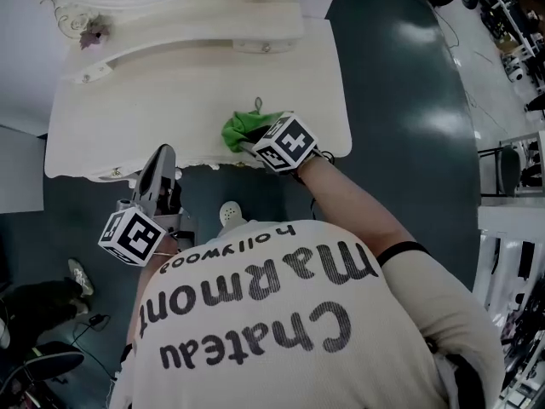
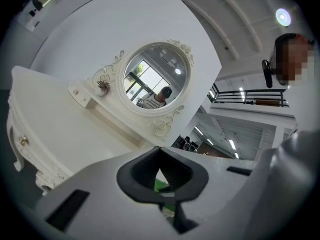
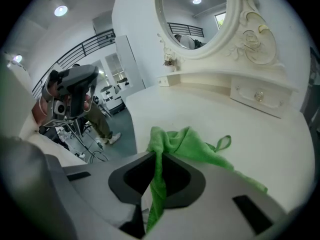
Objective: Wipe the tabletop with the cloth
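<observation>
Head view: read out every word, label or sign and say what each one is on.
"Chateau Marmont": large dark print on the shirt, upside down in this view.
"hollywood": small print on the same shirt, also upside down.
Left cube, right cube: square markers only, no words.
Cloth, table: no text.

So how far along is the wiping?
Grasp looks done: the right hand-held gripper is shut on the green cloth, bunched on the tabletop near its front edge. Wiping is in hand there. The rest of the surface is presumably left; the left hand-held gripper hangs shut, off the tabletop.
</observation>
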